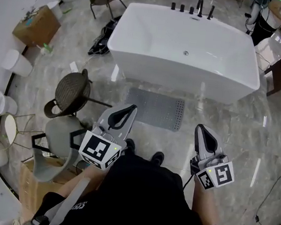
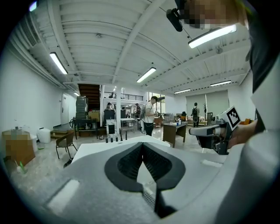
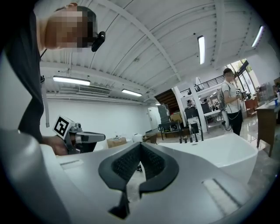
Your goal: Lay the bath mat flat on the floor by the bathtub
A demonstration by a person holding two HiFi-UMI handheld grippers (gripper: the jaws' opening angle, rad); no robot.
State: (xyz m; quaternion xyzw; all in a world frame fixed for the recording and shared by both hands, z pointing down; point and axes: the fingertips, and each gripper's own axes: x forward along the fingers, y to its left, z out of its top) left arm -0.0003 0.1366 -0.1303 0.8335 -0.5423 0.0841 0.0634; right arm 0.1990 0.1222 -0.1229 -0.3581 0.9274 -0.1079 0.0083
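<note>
I see the mat (image 1: 156, 109) flat on the floor (image 1: 259, 133), just beside the near side of the tub (image 1: 188, 44), about under its middle. It is grey and rectangular, its long side runs along the tub wall, and I see no fold in it. Both grippers are well apart from it, on the near side and up in the air. The left gripper (image 1: 129, 109) is left of the mat and the right gripper (image 1: 202, 130) is right of it, and both point toward the tub. In the left gripper view the two dark pads are pressed together at the tip, with only a narrow gap lower down where the pale tub shows through, and nothing is between them. In the right gripper view it is the same: the pads meet at the tip and hold nothing. Each gripper view shows the other gripper at its side, in a hand. The black taps (image 1: 191, 9) stand on the far rim of the tub. On the left, near the left gripper, stands a dark round chair (image 1: 72, 92). Farther to the left there is a brown box (image 1: 37, 24) on the floor.
</note>
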